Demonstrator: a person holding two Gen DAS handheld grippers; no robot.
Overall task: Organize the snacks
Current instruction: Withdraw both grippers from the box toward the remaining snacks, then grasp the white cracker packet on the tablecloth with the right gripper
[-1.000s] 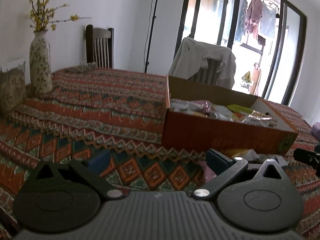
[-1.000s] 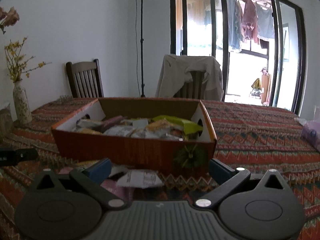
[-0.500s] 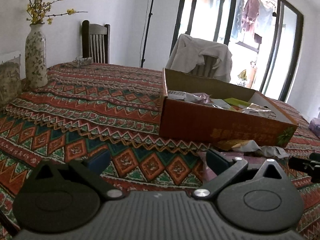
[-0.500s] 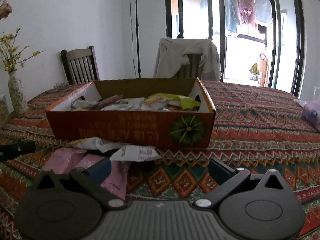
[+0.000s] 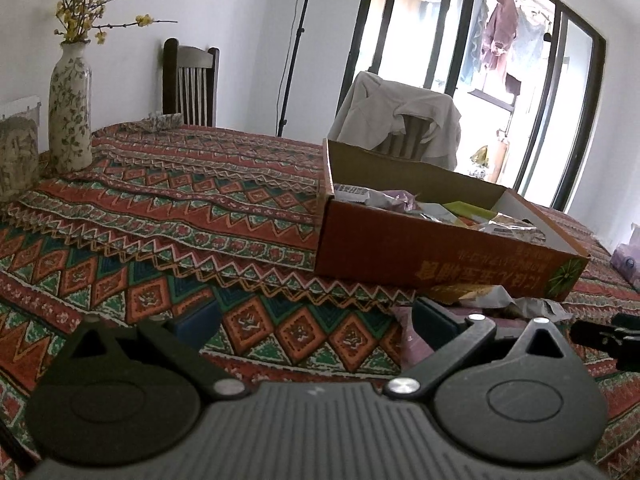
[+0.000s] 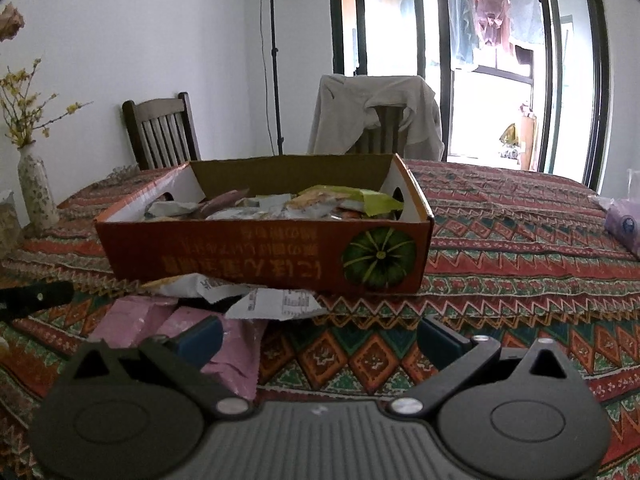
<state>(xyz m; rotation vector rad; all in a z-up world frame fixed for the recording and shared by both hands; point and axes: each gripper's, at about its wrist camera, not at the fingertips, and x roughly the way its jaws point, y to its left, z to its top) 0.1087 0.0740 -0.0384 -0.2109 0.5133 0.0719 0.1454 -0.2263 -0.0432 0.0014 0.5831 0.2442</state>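
Orange box [image 6: 256, 258] with green pumpkin print; pink packets [image 6: 240, 344]; red-green zigzag tablecloth [image 6: 520, 256]; possibly floral-patterned cream vase [image 5: 70, 120].

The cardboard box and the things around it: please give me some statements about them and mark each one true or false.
1. The cardboard box has snack packets inside. True.
2. Pink packets lie on the tablecloth in front of the box. True.
3. The right hand-held gripper is shut on a packet. False: it is open and holds nothing.
4. The vase stands inside the box. False: it stands on the tablecloth, far from the box.
5. The left hand-held gripper is open. True.
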